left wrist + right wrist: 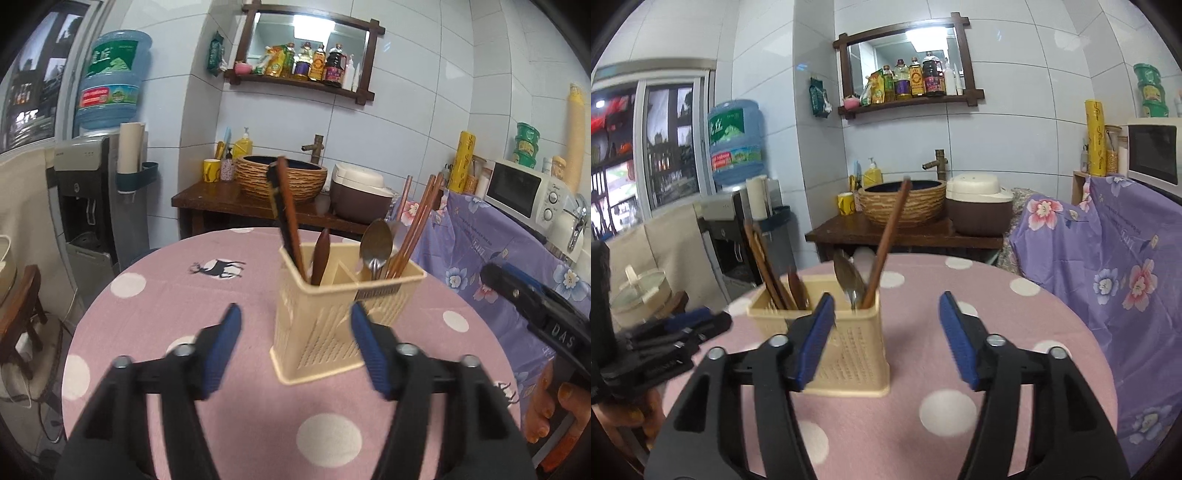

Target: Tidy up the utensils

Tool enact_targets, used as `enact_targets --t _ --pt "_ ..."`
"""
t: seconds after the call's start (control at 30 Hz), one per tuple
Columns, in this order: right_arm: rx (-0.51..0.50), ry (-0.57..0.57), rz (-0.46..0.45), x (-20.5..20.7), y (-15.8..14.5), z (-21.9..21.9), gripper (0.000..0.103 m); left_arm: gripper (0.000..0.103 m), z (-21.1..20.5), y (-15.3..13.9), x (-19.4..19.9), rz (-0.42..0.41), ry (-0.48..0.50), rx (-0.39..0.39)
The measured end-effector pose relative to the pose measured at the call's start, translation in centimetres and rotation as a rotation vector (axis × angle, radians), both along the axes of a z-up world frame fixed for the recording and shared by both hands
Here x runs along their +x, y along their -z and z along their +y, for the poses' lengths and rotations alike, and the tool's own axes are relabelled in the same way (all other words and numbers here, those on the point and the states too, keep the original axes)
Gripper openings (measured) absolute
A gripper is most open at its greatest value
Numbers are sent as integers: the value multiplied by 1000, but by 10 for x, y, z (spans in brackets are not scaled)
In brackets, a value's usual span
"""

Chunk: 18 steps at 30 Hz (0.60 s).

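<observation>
Utensils stand upright in a cream perforated plastic holder [332, 317] on the round pink polka-dot tablecloth [229, 288]: from the left, dark wooden pieces [286, 218], a brown wooden spoon [320, 256], a metal spoon [376, 243] and reddish chopsticks [413, 229]. The left gripper [295, 350] and the right gripper [886, 339] both hover with jaws wide, holding nothing.

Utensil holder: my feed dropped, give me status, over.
Left gripper open, empty. Right gripper open, empty. Utensil holder upright on table, holding chopsticks, spoon. Nothing in the way.
</observation>
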State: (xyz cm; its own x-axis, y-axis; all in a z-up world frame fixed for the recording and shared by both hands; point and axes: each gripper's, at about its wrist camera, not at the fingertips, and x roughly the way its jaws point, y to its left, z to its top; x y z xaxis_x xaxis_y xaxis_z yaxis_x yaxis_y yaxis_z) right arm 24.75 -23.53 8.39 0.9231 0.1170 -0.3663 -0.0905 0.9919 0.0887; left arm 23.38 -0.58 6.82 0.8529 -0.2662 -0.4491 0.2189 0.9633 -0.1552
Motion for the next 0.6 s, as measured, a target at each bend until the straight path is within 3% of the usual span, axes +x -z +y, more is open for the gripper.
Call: enact_targets --t 0.07,0.2,0.3,0.4,0.47,0.6 --pt "-18 9 19 -16 18 -1 76 69 5 12 -19 -11 -9 22" --pt "18 27 89 -51 57 -4 87 87 11 35 -58 -42 -30 71" --pt "18 43 76 -86 76 2 89 96 15 45 -89 -87 -57 118" --pt "3 66 5 -126 85 13 97 98 19 51 -125 -172 -130 135" --pt "-5 80 -36 -152 90 20 97 98 20 54 -151 -221 -158 135" --pt "-29 83 -68 -194 96 35 97 98 23 55 -185 -243 -159 101"
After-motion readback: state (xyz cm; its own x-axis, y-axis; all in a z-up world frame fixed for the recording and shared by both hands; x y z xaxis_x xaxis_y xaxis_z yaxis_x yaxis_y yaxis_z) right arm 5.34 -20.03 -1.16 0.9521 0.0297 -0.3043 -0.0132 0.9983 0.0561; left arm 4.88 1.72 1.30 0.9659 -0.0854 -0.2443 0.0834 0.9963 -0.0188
